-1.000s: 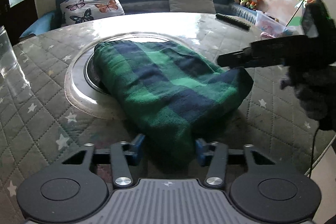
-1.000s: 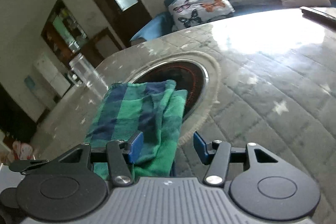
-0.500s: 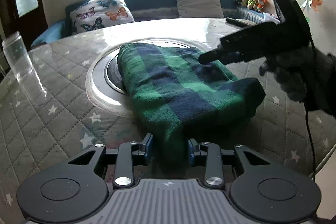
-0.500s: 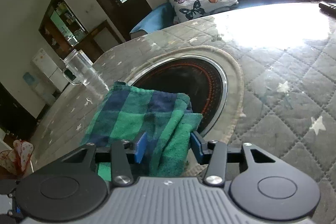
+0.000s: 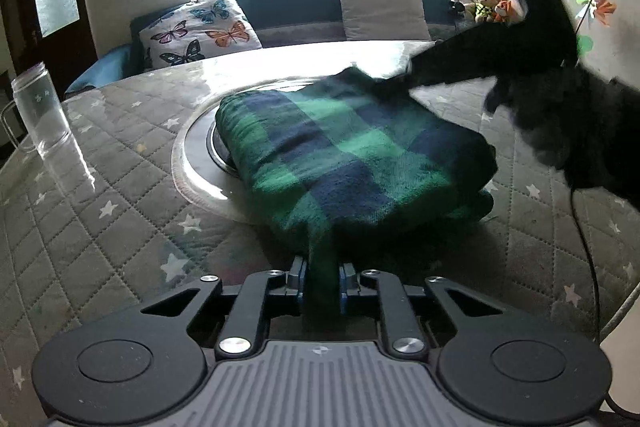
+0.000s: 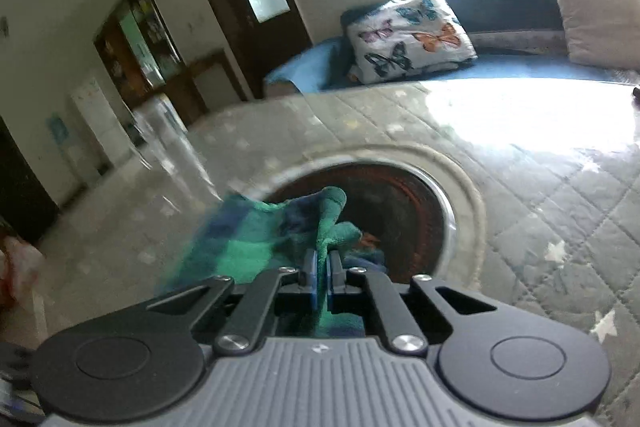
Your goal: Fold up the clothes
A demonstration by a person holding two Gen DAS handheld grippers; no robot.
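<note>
On the quilted, star-printed table [image 5: 120, 163], over its round inset burner [image 6: 404, 195], lies the folded green-and-blue plaid cloth [image 5: 352, 151]. The left wrist view shows its whole bulk, with the left gripper [image 5: 323, 281] closing its blue pads on a bunched fold at the near edge, and the right gripper [image 5: 390, 83] reaching in from the right, a dark-gloved hand [image 5: 560, 115] behind it, its tip at the cloth's far corner. Only this view takes in the glass mug [image 5: 38, 115] at the table's left and the soft toys on the window ledge. The right wrist view alone shows that gripper [image 6: 322, 273] pressed together on a thin ridge of the cloth, which stands up in a small peak above the burner's reddish rings; it also shows the dark door and a shelf. A second ago both pairs of jaws stood spread around the cloth's edges without gripping, and the far corner lay flat; now both pinch fabric and that corner is raised.
</note>
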